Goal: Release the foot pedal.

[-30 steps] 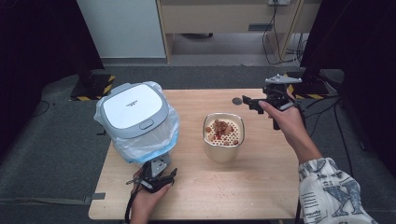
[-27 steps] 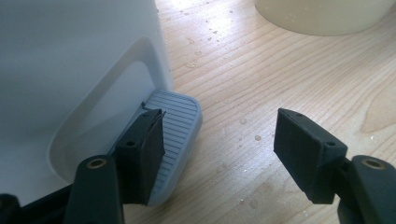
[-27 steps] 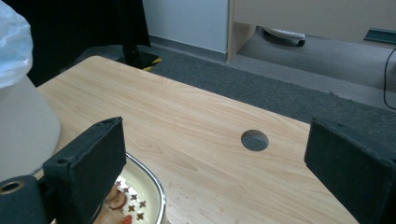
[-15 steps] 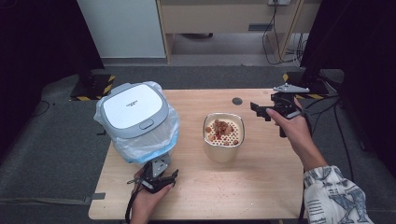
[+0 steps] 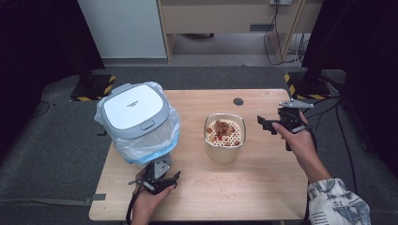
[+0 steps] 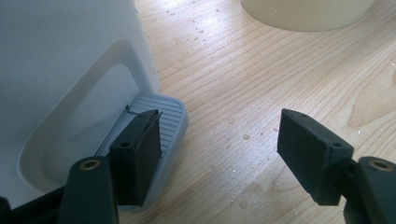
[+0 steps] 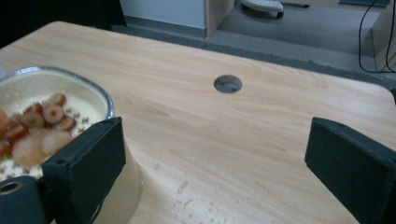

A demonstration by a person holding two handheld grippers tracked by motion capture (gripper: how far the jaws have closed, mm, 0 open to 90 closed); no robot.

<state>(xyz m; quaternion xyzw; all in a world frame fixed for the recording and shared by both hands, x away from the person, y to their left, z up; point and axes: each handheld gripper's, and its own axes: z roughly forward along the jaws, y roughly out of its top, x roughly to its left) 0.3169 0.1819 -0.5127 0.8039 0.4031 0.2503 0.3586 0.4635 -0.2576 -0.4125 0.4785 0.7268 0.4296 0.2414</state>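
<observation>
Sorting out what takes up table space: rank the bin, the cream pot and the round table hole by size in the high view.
1. Bin, clearly largest, bag liner included.
2. Pot, about a third of the bin's spread.
3. Hole, a small dot.
All three stand at similar range, so the order is safe.

My grippers: black blocky jaws [image 6: 310, 156], brass-ringed screw holes, grey plate on right gripper [image 5: 280, 123]; patterned sleeve [image 5: 339, 206].

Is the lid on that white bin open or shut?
Shut. In the high view the lid lies flat on the bin, its plastic liner bunched out beneath the rim all round.
</observation>
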